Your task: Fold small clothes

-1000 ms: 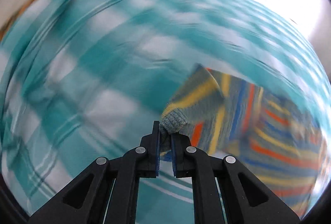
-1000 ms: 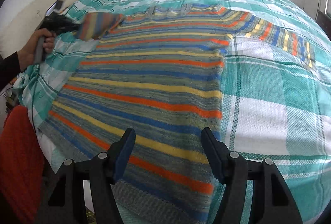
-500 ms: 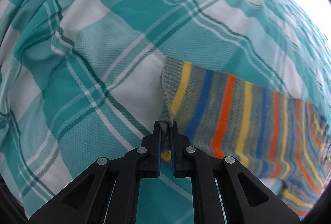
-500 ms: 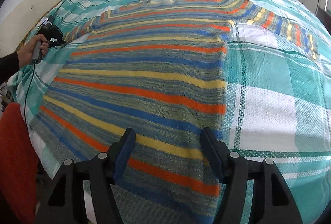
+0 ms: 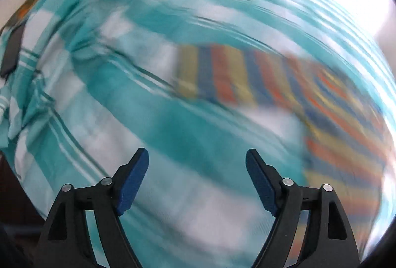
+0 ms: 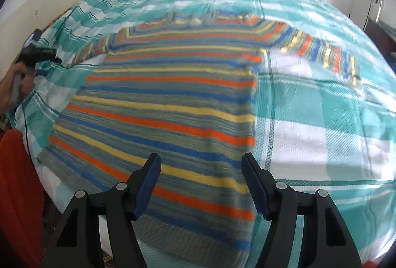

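Our left claw (image 5: 197, 161) is spreading its jaws with nothing between them; half a second ago it pinched the cuff of the sweater's sleeve, and that sleeve (image 5: 222, 74) now lies flat on the bedspread (image 5: 123, 107), ahead of the claw and apart from it. The left view is blurred. Our right claw (image 6: 201, 166) stands spread as before, empty, hovering over the lower part of the sweater (image 6: 168, 104), whose hem runs under it. We find no brand, label or writing we can read anywhere. The teal and white checked bedspread covers the bed; the striped sweater lies spread flat on it, both sleeves stretched outward. At the far left of the right view a hand (image 6: 14, 92) holds the left claw near the bed's edge.
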Available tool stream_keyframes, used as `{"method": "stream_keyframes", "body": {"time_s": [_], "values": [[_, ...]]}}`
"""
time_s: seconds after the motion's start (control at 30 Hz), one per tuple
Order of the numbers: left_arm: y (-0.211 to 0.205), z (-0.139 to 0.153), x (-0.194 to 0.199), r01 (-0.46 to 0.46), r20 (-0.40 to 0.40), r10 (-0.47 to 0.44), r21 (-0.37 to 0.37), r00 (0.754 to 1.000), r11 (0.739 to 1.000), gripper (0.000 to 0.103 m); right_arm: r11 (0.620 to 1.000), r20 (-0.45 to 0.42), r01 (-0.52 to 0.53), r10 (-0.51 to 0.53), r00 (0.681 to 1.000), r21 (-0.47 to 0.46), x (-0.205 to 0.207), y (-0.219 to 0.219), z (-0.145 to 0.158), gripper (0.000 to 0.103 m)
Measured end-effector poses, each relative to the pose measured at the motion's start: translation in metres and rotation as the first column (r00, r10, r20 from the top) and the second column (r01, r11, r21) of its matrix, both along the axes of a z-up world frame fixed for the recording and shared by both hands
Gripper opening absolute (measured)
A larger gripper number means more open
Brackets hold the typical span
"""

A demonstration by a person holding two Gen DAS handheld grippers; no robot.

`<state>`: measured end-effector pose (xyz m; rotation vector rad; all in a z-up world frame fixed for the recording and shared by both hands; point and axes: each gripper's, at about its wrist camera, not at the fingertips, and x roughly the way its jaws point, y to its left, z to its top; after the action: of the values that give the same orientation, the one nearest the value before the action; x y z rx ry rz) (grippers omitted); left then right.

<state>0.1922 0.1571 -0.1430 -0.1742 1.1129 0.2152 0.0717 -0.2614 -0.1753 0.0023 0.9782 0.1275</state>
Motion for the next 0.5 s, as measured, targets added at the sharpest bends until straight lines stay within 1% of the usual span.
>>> {"method": "stream_keyframes", "body": {"time_s": [0.03, 0.07, 0.1, 0.13, 0.2, 0.23, 0.27, 0.33, 0.37, 0.43, 0.47, 0.5], "values": [[-0.026, 0.002, -0.021, 0.084, 0.008, -0.084, -0.016, 0.996, 0.996, 0.086, 1.0, 0.002, -0.004, 0.004, 1.0, 0.0, -0.002, 0.004, 0.002, 0.067], [-0.049, 0.003, -0.038, 0.156, 0.012, -0.156, -0.027, 0.988, 0.987, 0.087, 1.0, 0.002, -0.008, 0.008, 1.0, 0.004, -0.004, 0.009, 0.003, 0.067], [-0.079, 0.0, -0.064, 0.248, 0.012, -0.248, -0.032, 0.969, 0.968, 0.087, 1.0, -0.006, -0.009, 0.009, 1.0, 0.009, -0.006, 0.014, 0.002, 0.067], [-0.103, -0.005, -0.084, 0.314, 0.006, -0.314, -0.029, 0.95, 0.949, 0.088, 1.0, -0.013, -0.008, 0.008, 1.0, 0.012, -0.007, 0.017, 0.001, 0.067], [-0.141, -0.021, -0.11, 0.408, -0.023, -0.408, -0.006, 0.913, 0.913, 0.089, 1.0, -0.047, -0.007, 0.008, 0.999, 0.007, -0.011, 0.023, -0.007, 0.067], [-0.156, -0.032, -0.122, 0.437, -0.051, -0.437, 0.007, 0.898, 0.899, 0.089, 1.0, -0.073, 0.001, -0.002, 0.997, -0.006, -0.013, 0.024, -0.012, 0.067], [-0.168, -0.045, -0.132, 0.455, -0.097, -0.452, 0.014, 0.887, 0.89, 0.089, 1.0, -0.11, 0.012, -0.014, 0.994, -0.02, -0.015, 0.023, -0.02, 0.067], [-0.173, -0.064, -0.139, 0.461, -0.165, -0.454, 0.001, 0.876, 0.888, 0.089, 0.998, -0.204, 0.045, -0.051, 0.978, -0.033, -0.022, 0.018, -0.038, 0.067], [-0.172, -0.071, -0.146, 0.457, -0.178, -0.449, 0.005, 0.876, 0.889, 0.092, 0.998, -0.21, 0.05, -0.056, 0.976, -0.033, -0.026, 0.017, -0.04, 0.068], [-0.169, -0.069, -0.147, 0.469, -0.162, -0.459, 0.025, 0.874, 0.883, 0.097, 0.998, -0.194, 0.053, -0.059, 0.979, -0.037, -0.036, 0.016, -0.039, 0.068], [-0.166, -0.068, -0.146, 0.468, -0.168, -0.459, 0.02, 0.873, 0.883, 0.097, 0.998, -0.194, 0.055, -0.063, 0.979, -0.043, -0.039, 0.016, -0.04, 0.069], [-0.161, -0.068, -0.144, 0.455, -0.171, -0.448, 0.006, 0.878, 0.89, 0.097, 0.997, -0.189, 0.057, -0.065, 0.98, -0.047, -0.041, 0.016, -0.041, 0.069]]}}
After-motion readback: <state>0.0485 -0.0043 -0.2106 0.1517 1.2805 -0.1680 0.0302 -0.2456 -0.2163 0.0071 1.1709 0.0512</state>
